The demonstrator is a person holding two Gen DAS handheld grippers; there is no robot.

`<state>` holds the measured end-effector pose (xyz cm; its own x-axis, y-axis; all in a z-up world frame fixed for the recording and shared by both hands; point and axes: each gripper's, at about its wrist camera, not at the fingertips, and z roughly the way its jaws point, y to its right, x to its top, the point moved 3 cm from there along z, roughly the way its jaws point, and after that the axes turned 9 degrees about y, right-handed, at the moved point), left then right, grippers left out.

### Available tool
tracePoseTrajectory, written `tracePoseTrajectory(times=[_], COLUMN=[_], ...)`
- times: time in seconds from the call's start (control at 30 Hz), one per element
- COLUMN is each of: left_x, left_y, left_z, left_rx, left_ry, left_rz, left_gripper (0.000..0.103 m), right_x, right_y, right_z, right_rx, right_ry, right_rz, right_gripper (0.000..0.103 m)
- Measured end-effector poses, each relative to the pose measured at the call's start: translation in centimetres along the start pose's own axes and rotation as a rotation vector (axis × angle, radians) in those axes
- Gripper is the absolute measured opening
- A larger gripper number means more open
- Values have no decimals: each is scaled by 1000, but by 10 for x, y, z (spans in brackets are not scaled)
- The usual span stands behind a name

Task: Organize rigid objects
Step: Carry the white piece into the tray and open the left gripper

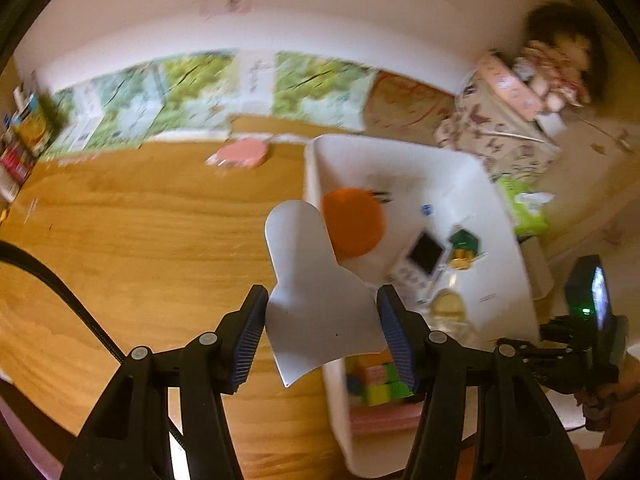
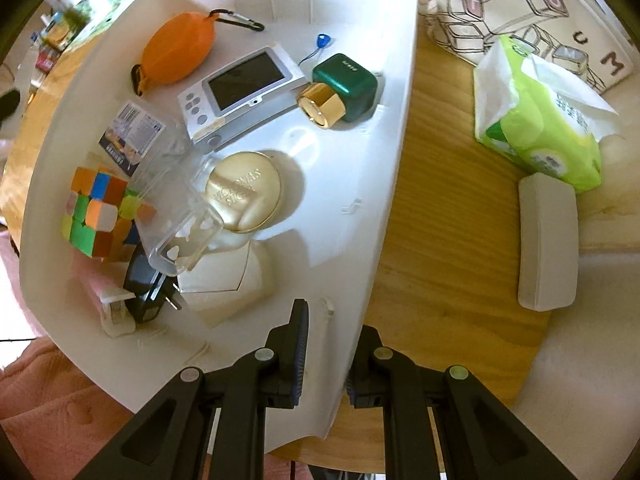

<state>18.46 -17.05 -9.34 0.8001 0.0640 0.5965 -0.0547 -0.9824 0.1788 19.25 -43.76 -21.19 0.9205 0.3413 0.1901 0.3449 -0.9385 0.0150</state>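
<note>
My left gripper (image 1: 322, 300) is shut on a white curved plastic piece (image 1: 308, 272), held above the wooden table (image 1: 140, 240) at the left wall of a white bin (image 1: 500, 280). My right gripper (image 2: 334, 320) points down and is shut on the white bin's rim (image 2: 384, 184), one finger inside and one outside. In the bin lie an orange pouch (image 2: 178, 54), a silver device with a screen (image 2: 240, 92), a green bottle with a gold cap (image 2: 344, 88), a gold round compact (image 2: 244, 192), a colour cube (image 2: 100, 212), a clear box (image 2: 176, 216) and a black plug (image 2: 146, 292).
Right of the bin sit a green tissue pack (image 2: 536, 128), a white case (image 2: 546, 240) and a printed bag (image 2: 520, 20). A pink flat object (image 1: 240, 154) lies at the table's far side near the wall. Books stand at the far left (image 1: 24, 136).
</note>
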Motion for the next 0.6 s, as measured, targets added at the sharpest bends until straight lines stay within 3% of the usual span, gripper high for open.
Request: tracePoseTrajectory(times=[0.23, 0.6], left_x=[2, -7], left_y=[46, 104], left_z=[-10, 2], left_rx=[-133, -309], left_ry=[119, 149], left_rz=[88, 151], left_gripper=[60, 60], right_x=[3, 5], right_y=[-7, -14], right_z=[4, 5], right_rx=[23, 36], right_ry=[-4, -5], right_rz=[-47, -81], right_gripper=[16, 16])
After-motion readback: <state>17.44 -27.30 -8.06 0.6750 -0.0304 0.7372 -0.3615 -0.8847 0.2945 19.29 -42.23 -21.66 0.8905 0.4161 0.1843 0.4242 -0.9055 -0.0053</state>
